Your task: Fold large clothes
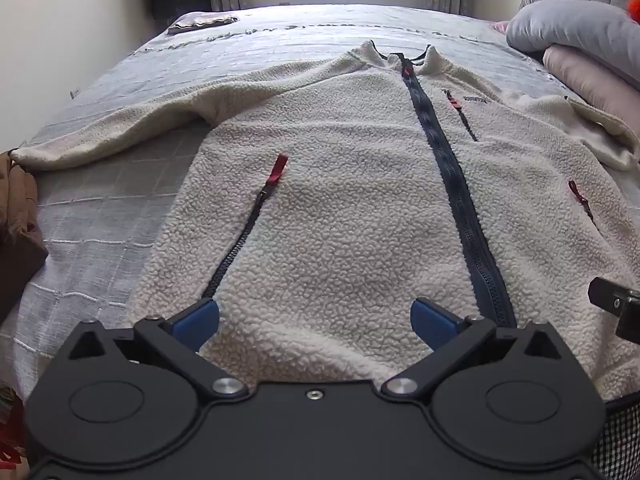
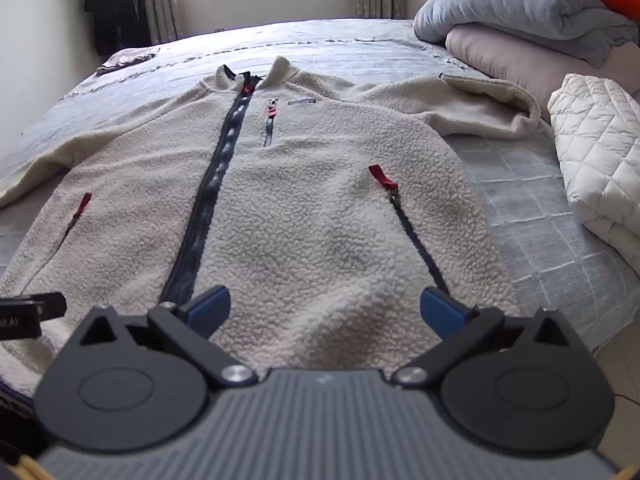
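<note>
A cream fleece jacket (image 1: 340,208) (image 2: 304,208) lies flat and face up on the bed, zipped shut by a dark front zipper (image 1: 452,184) (image 2: 208,200), with red pulls on its pockets. Its left sleeve (image 1: 120,128) stretches out straight; the right sleeve (image 2: 472,104) lies bunched near the pillows. My left gripper (image 1: 316,320) hovers open over the hem left of the zipper, nothing between its blue fingertips (image 1: 198,320). My right gripper (image 2: 326,312) is open over the hem right of the zipper. Each gripper's edge shows in the other view.
The bed (image 1: 100,240) has a grey checked cover. Folded grey and pink bedding (image 2: 520,28) and a white quilted duvet (image 2: 600,160) sit at the right. A brown garment (image 1: 16,208) hangs at the bed's left edge. A small cloth (image 1: 200,24) lies at the far corner.
</note>
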`<state>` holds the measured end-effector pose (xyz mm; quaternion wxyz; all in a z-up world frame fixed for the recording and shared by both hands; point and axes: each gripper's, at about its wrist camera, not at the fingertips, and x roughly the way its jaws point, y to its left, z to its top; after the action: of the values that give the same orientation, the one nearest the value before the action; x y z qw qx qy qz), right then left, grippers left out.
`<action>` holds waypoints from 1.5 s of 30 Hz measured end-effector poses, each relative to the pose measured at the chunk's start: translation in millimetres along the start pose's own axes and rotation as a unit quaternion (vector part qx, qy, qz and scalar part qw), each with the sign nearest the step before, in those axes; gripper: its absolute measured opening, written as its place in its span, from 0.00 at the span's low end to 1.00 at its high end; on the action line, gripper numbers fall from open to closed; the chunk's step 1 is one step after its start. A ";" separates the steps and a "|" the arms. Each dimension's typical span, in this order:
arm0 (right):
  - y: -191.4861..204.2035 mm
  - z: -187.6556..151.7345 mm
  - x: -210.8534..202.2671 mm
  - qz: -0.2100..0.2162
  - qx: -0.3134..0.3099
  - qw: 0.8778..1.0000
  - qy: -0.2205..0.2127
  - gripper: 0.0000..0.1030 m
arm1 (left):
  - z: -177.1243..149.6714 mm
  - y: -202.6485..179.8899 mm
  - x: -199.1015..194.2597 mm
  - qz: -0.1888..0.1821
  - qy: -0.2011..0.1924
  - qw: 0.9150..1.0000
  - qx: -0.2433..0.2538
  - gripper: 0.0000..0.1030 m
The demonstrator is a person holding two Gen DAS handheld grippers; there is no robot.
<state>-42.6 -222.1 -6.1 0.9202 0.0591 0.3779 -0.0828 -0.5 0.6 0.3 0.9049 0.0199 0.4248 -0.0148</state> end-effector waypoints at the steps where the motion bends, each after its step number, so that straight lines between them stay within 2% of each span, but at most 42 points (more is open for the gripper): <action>1: 0.1 0.0 -0.1 -0.001 0.000 1.000 0.000 1.00 | -0.2 0.0 0.0 0.001 0.000 1.000 0.001 1.00; 10: 6.9 4.1 3.0 -0.007 -0.009 1.000 -0.001 1.00 | 5.4 0.1 -1.5 0.010 -0.006 1.000 0.011 1.00; 20: 7.5 10.9 2.4 -0.023 -0.022 0.999 -0.005 1.00 | 3.3 -4.6 -3.4 0.003 -0.008 1.000 0.013 1.00; 33: 16.7 11.9 7.3 -0.023 -0.040 0.999 0.001 1.00 | 2.9 -4.5 -3.0 0.005 -0.015 1.000 0.015 1.00; 45: 26.7 26.0 14.2 -0.024 -0.053 0.998 -0.012 1.00 | 8.2 14.1 -5.5 0.010 -0.032 0.999 -0.010 1.00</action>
<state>-9.5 -202.0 3.5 0.9244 -0.0003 0.3717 -0.0853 2.9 14.3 10.1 0.9183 0.0143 0.3956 -0.0020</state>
